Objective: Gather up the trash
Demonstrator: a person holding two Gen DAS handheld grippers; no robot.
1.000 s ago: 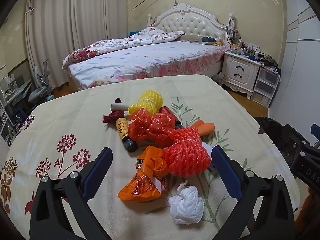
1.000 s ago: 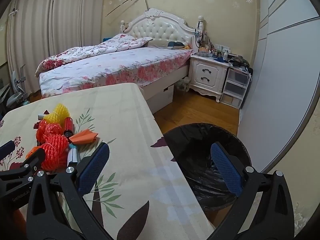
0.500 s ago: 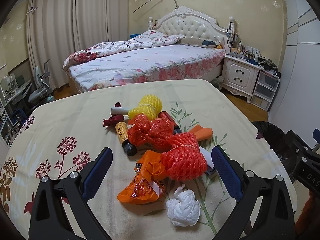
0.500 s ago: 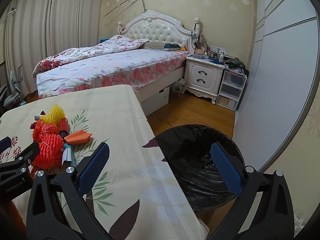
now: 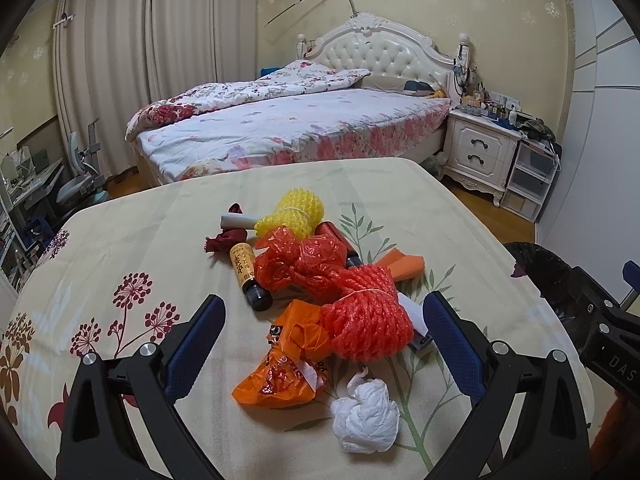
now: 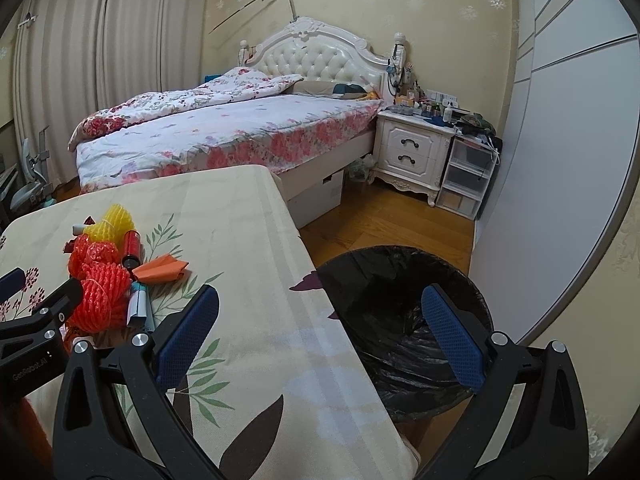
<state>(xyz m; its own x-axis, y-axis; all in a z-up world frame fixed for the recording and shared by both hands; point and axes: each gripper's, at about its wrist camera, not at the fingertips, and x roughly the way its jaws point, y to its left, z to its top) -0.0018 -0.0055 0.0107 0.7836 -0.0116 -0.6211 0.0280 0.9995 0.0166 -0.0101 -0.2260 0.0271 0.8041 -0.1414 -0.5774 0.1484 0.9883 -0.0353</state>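
Progress: the task stood at its beginning, as far as the views showed. All visible trash lay in one heap on the table (image 5: pixel 120 240), and the black-lined bin (image 6: pixel 404 292), on the floor just beside the table's right edge, showed only crumpled liner inside.

Left tool (image 5: pixel 324 344): wide open and holding nothing, its blue pads apart over the near end of the heap without clear contact. Nearest lay a white crumpled wad (image 5: pixel 366 418); beyond it an orange plastic bag (image 5: pixel 284 372) touching a red foam net (image 5: pixel 368 328); then a knotted red bag (image 5: pixel 300 264) with a small brown bottle (image 5: pixel 248 276) beside it and an orange paper piece (image 5: pixel 404 266) to the right; farthest, a yellow foam net (image 5: pixel 296 212), a white tube (image 5: pixel 238 222) and a dark red scrap (image 5: pixel 224 240).

Right tool (image 6: pixel 320 340): likewise wide open and empty, held above the table's edge and the bin's rim, touching neither.

Remaining: every piece was yet to be lifted and dropped into the bin.
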